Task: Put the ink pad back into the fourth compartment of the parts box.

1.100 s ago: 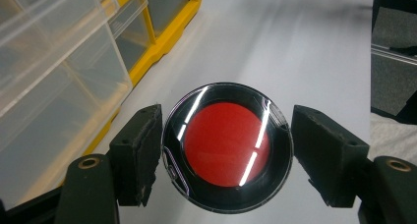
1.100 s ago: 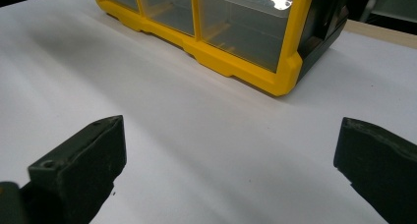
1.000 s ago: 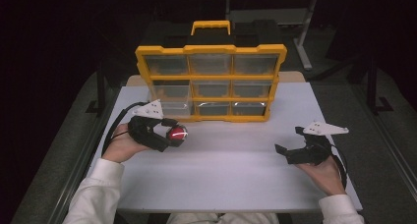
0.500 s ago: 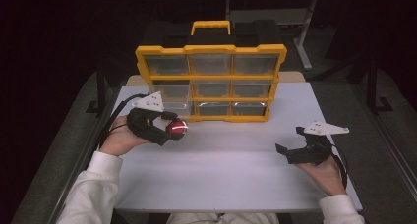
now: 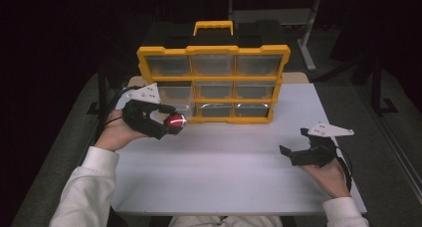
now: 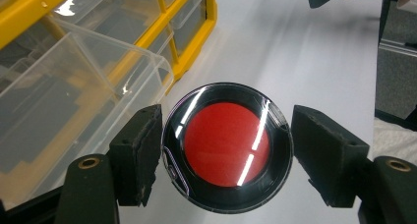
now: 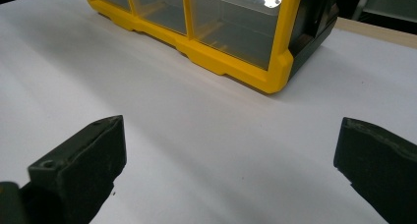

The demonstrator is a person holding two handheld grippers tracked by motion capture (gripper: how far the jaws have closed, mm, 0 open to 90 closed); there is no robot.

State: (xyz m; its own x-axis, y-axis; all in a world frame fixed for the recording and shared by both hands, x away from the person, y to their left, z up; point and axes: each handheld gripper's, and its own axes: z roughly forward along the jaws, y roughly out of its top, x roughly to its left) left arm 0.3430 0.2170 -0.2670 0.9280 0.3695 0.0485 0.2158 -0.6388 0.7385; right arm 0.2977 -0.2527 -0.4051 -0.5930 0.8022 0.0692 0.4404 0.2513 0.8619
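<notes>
My left gripper (image 6: 226,150) pinches a round red-centred case (image 6: 227,146) beside a pulled-out clear drawer (image 6: 74,101); my right gripper (image 7: 231,170) stands spread.

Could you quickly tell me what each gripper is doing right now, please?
Left gripper: closed on the round red-and-black case.
Right gripper: open, holding nothing.

The big yellow plastic organiser box with clear drawers (image 5: 214,82) stands across the back of the white table (image 5: 224,172) and blocks my way there. One clear drawer (image 6: 74,86) sticks out just beside my left gripper (image 5: 171,123). The wide middle between my left gripper and my right gripper (image 5: 287,155) is open room.
</notes>
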